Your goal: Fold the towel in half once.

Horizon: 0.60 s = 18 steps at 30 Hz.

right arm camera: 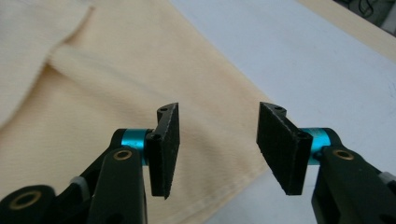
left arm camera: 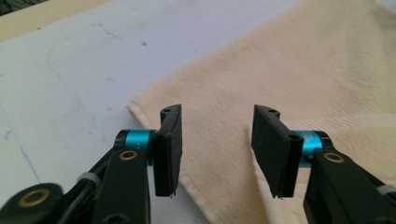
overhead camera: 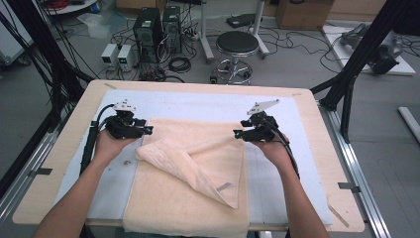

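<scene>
A cream towel [overhead camera: 188, 183] lies on the white mat [overhead camera: 198, 104], partly folded, with a flap doubled over towards the near right. My left gripper [overhead camera: 148, 130] hovers at the towel's far left corner, jaws open and nothing between them; in the left gripper view the towel [left arm camera: 289, 74] lies below the open left gripper [left arm camera: 217, 149]. My right gripper [overhead camera: 236, 134] hovers at the far right edge, also open and empty. The right gripper view has the towel's hemmed edge [right arm camera: 140, 93] under the right gripper [right arm camera: 217, 149].
The mat covers a wooden table [overhead camera: 64, 148]; the towel's near edge hangs over the table's front. Beyond the far edge stand a black stool [overhead camera: 237, 44], computer towers [overhead camera: 148, 29] and loose cables on the floor. Black frame posts flank both sides.
</scene>
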{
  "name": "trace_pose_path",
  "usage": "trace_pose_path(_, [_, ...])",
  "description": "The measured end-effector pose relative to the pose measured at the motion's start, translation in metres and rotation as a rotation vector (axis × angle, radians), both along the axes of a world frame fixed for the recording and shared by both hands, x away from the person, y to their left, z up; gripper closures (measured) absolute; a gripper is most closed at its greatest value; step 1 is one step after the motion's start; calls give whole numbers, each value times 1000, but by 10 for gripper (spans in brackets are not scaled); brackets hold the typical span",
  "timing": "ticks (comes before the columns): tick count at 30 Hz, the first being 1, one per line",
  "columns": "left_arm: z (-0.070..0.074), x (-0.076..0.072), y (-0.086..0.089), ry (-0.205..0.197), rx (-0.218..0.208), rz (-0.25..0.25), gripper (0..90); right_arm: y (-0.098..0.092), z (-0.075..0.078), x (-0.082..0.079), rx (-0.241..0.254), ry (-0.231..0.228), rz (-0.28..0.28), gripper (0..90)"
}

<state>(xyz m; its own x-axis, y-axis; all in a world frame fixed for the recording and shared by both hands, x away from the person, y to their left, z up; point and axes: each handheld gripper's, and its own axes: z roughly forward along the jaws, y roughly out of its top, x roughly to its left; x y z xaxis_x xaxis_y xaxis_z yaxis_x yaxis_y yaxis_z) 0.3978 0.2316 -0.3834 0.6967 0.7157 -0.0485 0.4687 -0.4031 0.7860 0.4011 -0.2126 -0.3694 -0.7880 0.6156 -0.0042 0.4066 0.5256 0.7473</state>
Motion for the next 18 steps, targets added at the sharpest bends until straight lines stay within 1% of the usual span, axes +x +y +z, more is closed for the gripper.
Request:
trace_pose_path(2, [-1, -8, -1, -6, -20, -22, 530, 0, 3, -12, 19, -13, 10, 440])
trace_pose_path(4, [-3, -16, -2, -5, -17, -42, 528, 1, 5, -25, 16, -49, 29, 408])
trace_pose_path(6, [-6, -23, -2, -7, -29, -60, 522, 0, 3, -36, 35, -56, 42, 390])
trace_pose_path(7, [-7, -27, -2, -7, -26, -71, 518, -1, 2, -41, 38, -55, 51, 380])
trace_pose_path(9, [-10, -32, -1, 4, -36, -79, 500, -2, -1, -50, 43, -55, 64, 367])
trace_pose_path(10, [-11, -34, -1, 9, -38, -77, 474, -1, -3, -53, 40, -42, 69, 328])
trace_pose_path(11, [-13, -36, 0, 10, -35, -80, 452, -1, -5, -57, 45, -29, 65, 324])
trace_pose_path(12, [-14, -38, 1, 11, -33, -85, 448, -1, -6, -61, 57, -35, 78, 324])
trace_pose_path(13, [-16, -39, 1, 19, -31, -87, 447, -1, -8, -66, 54, -38, 85, 324])
trace_pose_path(15, [-17, -40, -1, 29, -19, -92, 436, 1, -11, -74, 58, -24, 108, 325])
trace_pose_path(17, [-17, -40, -3, 28, -10, -101, 435, 2, -14, -83, 41, -24, 135, 326])
trace_pose_path(18, [-18, -40, -5, 25, -6, -104, 436, 3, -17, -86, 41, -23, 150, 330])
